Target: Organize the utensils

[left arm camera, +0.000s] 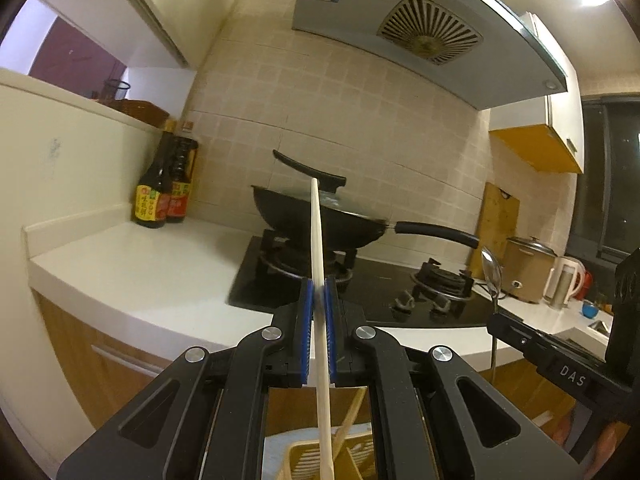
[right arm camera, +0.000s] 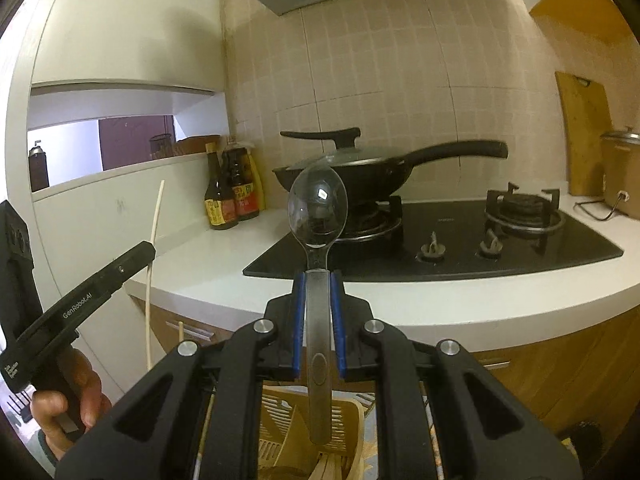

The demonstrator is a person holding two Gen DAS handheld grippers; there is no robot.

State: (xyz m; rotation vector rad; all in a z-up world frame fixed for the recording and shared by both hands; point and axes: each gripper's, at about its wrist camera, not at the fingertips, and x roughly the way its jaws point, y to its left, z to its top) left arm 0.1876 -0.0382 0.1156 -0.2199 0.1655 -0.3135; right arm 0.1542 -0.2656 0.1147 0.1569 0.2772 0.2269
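Note:
My left gripper [left arm camera: 319,284] is shut on a pale chopstick [left arm camera: 317,240] that stands nearly upright between its blue pads. My right gripper [right arm camera: 318,276] is shut on the handle of a metal spoon [right arm camera: 318,208], bowl up. Both are held in the air in front of the white counter. Below them sits a yellow slotted utensil basket [right arm camera: 280,424] with wooden sticks in it. In the right wrist view the left gripper body [right arm camera: 80,304] and its chopstick [right arm camera: 154,248] show at the left, with a hand around the grip. The spoon [left arm camera: 491,276] also shows in the left wrist view.
A black wok with lid [left arm camera: 320,216] sits on the left burner of the black gas hob [right arm camera: 440,248]. Two sauce bottles [left arm camera: 162,196] stand in the counter's corner. A wooden cutting board [right arm camera: 584,132], a rice cooker [left arm camera: 528,268] and a kettle [left arm camera: 566,280] stand to the right.

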